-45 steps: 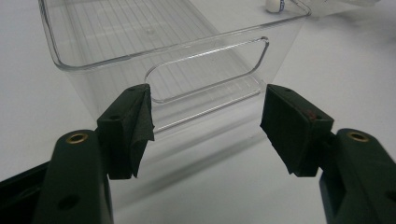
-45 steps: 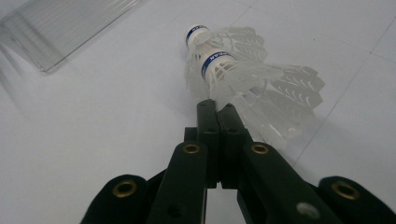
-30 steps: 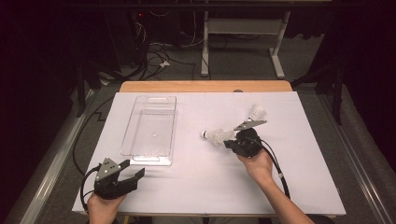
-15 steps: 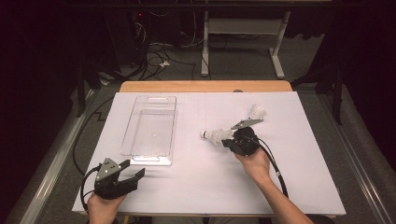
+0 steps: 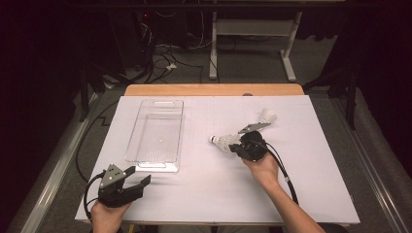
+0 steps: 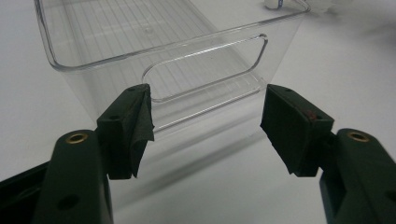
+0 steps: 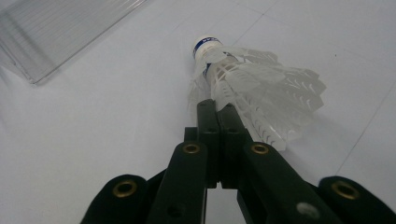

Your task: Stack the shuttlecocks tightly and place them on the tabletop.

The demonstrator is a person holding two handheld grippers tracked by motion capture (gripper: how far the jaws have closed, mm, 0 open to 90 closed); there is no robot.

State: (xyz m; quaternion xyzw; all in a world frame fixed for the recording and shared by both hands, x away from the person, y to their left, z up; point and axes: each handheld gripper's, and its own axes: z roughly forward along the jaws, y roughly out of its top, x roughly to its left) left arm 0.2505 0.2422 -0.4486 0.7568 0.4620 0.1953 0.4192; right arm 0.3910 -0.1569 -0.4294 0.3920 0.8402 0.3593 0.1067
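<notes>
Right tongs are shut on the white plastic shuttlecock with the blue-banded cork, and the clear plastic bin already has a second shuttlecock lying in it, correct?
Not quite. The right tongs are shut on the white plastic shuttlecock, but the clear plastic bin holds nothing; the high view shows the second shuttlecock lying on the white table beyond the right hand.

Left claw [image 6: 205,126] gapes wide; right claw [image 7: 217,109] seemingly clamped.

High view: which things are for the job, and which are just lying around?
For the job: shuttlecock, pinched in the shut jaws of the right gripper; clear tray; probably the second shuttlecock.
Just lying about: cables on the floor; white stand behind the table.
</notes>
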